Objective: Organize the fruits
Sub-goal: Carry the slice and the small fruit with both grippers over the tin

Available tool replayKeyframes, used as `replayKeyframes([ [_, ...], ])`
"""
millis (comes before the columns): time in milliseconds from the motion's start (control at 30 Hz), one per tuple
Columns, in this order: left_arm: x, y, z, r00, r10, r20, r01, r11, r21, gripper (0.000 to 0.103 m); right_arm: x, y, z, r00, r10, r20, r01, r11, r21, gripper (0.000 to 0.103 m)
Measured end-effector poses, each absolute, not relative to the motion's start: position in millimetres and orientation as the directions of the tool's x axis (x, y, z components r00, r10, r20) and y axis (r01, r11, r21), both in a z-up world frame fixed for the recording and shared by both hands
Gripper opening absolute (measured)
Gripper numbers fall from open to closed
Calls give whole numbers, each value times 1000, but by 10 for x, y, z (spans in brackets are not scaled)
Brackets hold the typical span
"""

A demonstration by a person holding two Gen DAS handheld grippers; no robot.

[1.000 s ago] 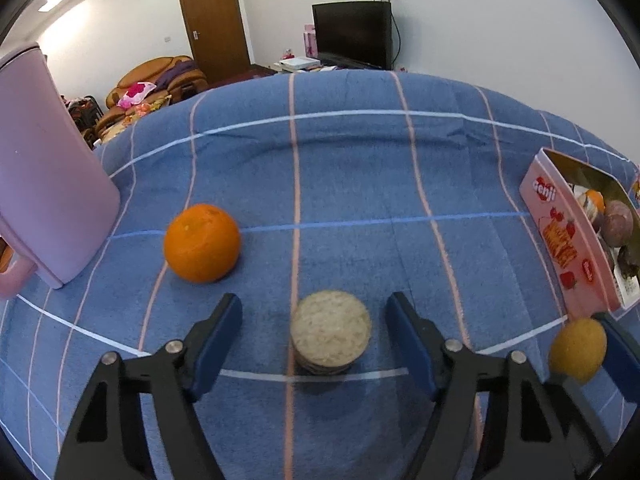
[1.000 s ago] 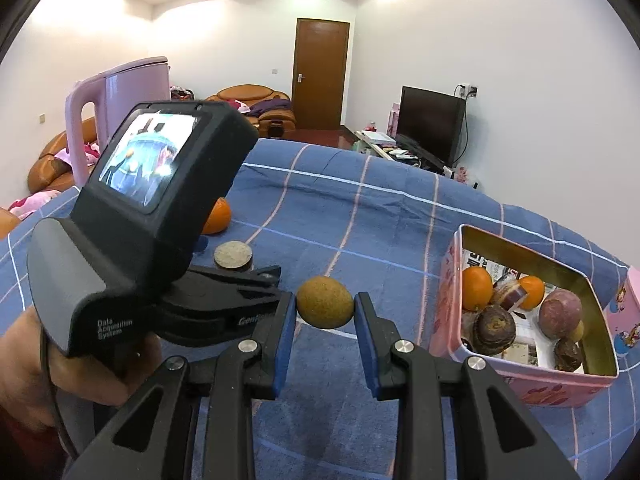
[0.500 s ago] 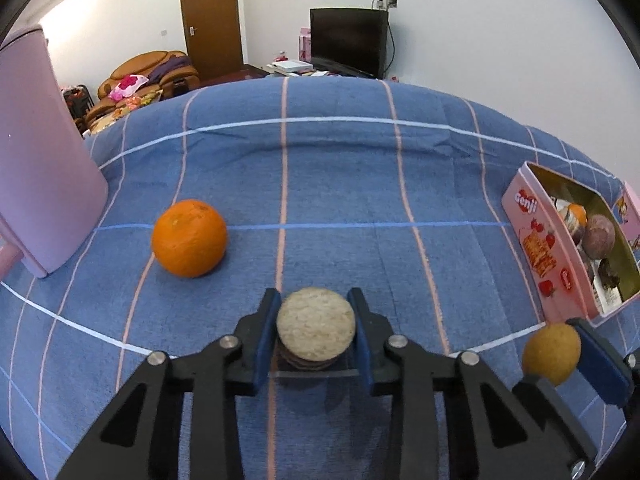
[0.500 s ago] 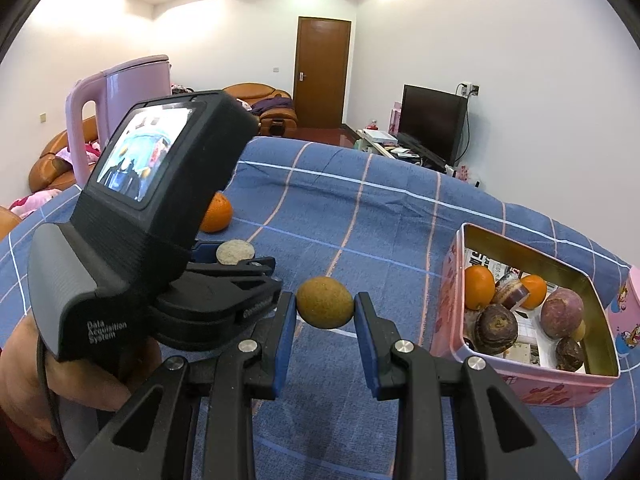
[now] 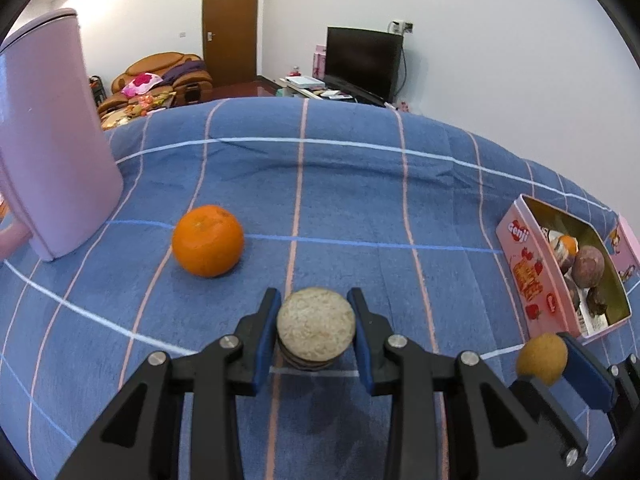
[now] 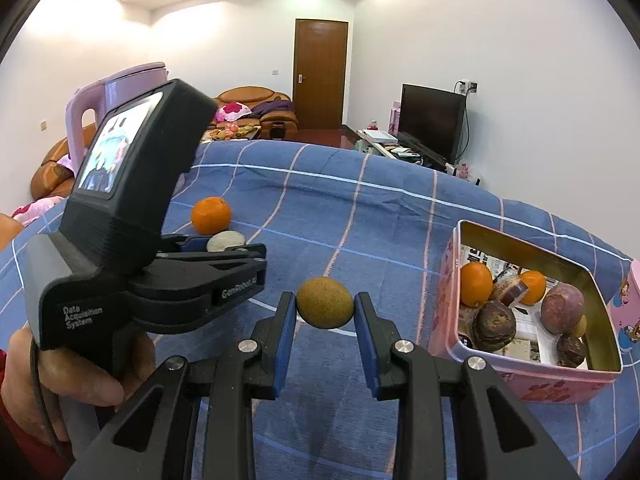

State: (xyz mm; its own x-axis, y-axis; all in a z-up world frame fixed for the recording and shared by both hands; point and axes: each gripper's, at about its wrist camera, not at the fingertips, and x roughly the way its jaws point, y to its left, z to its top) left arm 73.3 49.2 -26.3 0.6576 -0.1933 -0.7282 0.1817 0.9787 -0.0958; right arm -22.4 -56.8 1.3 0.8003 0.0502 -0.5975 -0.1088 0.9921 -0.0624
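My left gripper is shut on a round beige-topped snack stack and holds it just above the blue checked cloth. An orange lies on the cloth to its far left. My right gripper is shut on a brownish-yellow round fruit, held above the cloth; this fruit also shows in the left wrist view. A pink tin box with several fruits stands to the right. The left gripper and its stack show at the left of the right wrist view.
A tall pink jug stands at the far left on the cloth. The pink tin sits near the cloth's right edge. A sofa, a door and a TV are in the room behind.
My left gripper has closed on the snack stack and lifted it slightly. My right gripper keeps hold of the brownish-yellow fruit and has risen a little.
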Motion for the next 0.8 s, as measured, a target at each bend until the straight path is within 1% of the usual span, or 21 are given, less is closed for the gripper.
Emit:
replayKeyframes([
  [133, 601, 459, -244, 676, -170, -717, 172, 983, -71, 36, -296, -594, 16, 804, 44, -592, -105, 992, -68, 32],
  [533, 385, 396, -172, 696, -136, -705, 132, 989, -61, 36, -444, -616, 44, 806, 75, -587, -142, 987, -69, 32],
  [800, 178, 239, -41, 723, -158, -673, 156, 986, -64, 36, -575, -927, 63, 815, 48, -577, -112, 991, -76, 32],
])
